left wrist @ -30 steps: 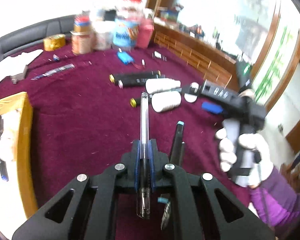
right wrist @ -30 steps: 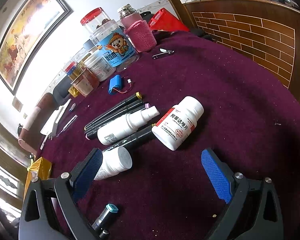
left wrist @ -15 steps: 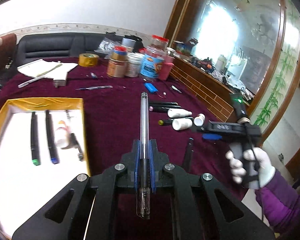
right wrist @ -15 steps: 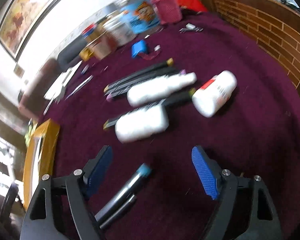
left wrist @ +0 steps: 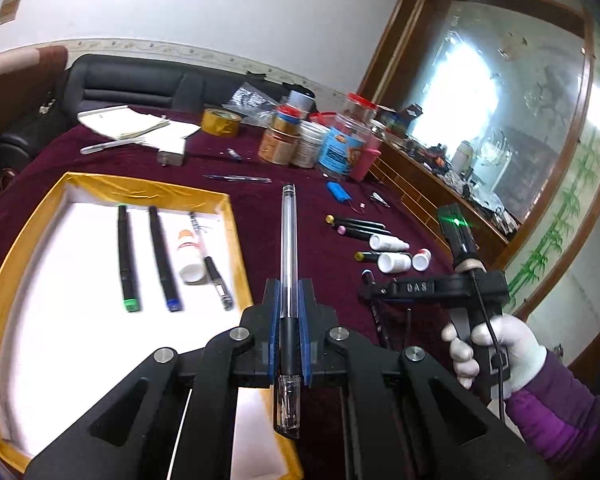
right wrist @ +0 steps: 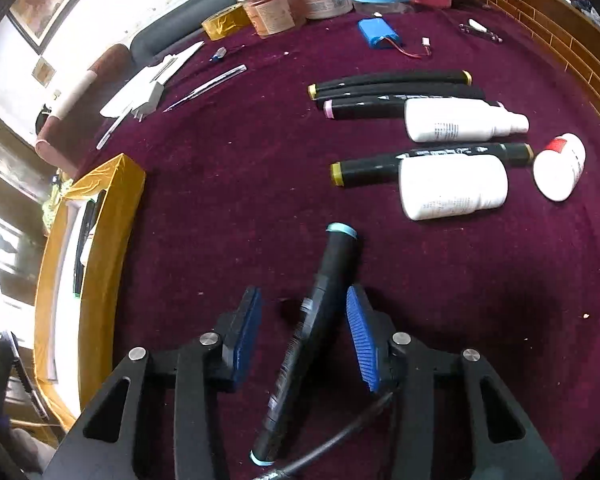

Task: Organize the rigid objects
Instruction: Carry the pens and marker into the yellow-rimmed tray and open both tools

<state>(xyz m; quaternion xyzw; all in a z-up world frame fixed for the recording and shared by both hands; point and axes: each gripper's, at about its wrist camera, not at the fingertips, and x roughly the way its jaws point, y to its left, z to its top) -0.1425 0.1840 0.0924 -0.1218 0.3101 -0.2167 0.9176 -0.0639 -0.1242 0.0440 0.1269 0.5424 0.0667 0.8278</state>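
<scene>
Swung toward the tray (left wrist: pixel 228 216), left gripper (left wrist: pixel 289 312) clamps the pen (left wrist: pixel 288 240); right gripper (right wrist: pixel 300 320) closing around the marker (right wrist: pixel 320 304).

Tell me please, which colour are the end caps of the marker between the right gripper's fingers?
Light blue, on both ends of the black marker. The right wrist view shows it best.

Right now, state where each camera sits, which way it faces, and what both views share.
Left wrist: behind the left gripper, fingers shut on a clear pen, facing the gold tray; gloved hand visible.
Right wrist: behind the right gripper, looking down, fingers closing around a black marker.
Shared: tray, white bottles.
</scene>
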